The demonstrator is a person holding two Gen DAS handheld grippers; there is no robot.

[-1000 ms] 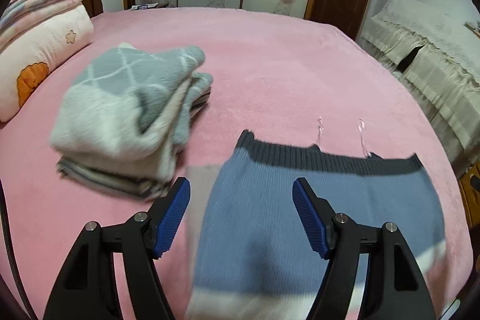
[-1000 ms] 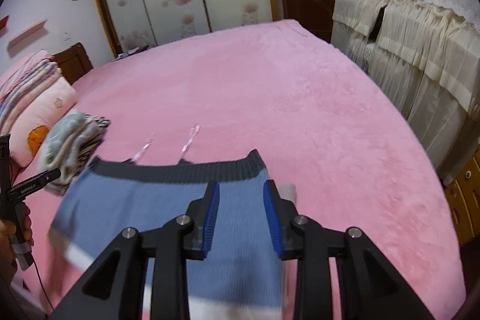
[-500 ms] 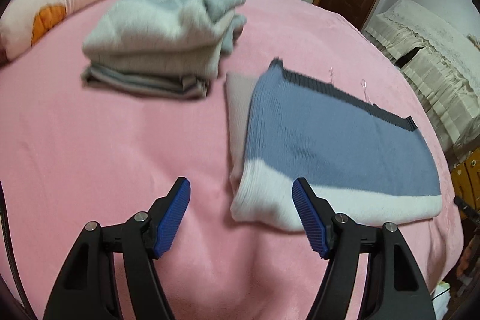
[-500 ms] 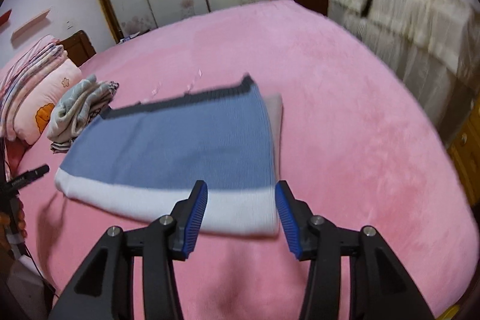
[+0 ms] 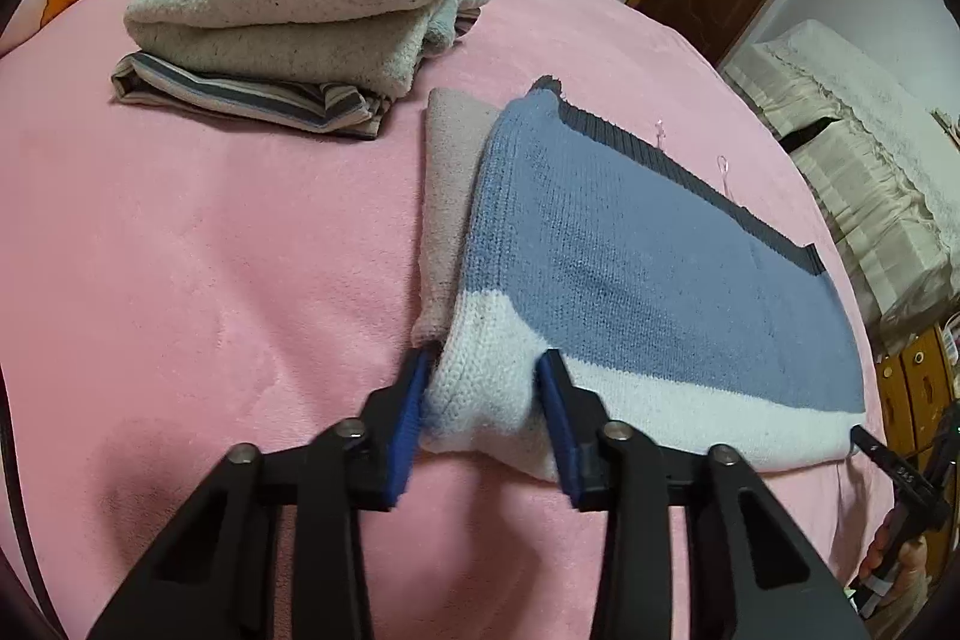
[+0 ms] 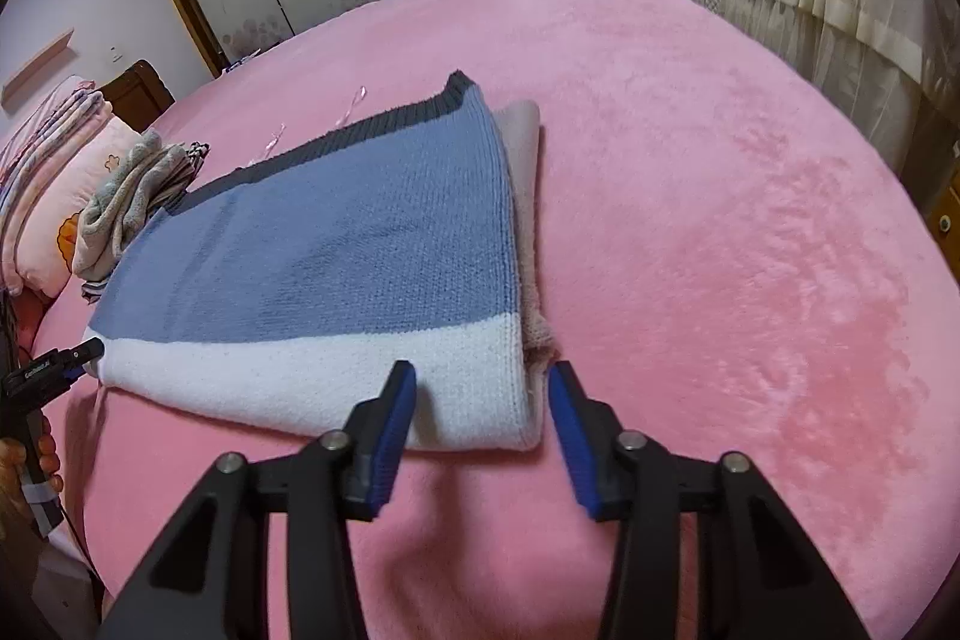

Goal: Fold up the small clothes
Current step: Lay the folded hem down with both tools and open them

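Nearest, left gripper at 6 o'clock, jaws squeezing the white corner of the sweater, wool bunched between the pads. Right gripper likewise at 6 o'clock in its own view, jaws spread round the other white corner, pads just beside the cloth, not yet pinching it. Sweater flat on the pink bed, white band near, dark rib far. Best to close the right first, catch all layers, then lift both corners level and carry them toward 12 o'clock onto the rib. Beyond, at 10 o'clock, folded pile. Under-layers hidden save a pinkish strip; number gripped impossible to tell.
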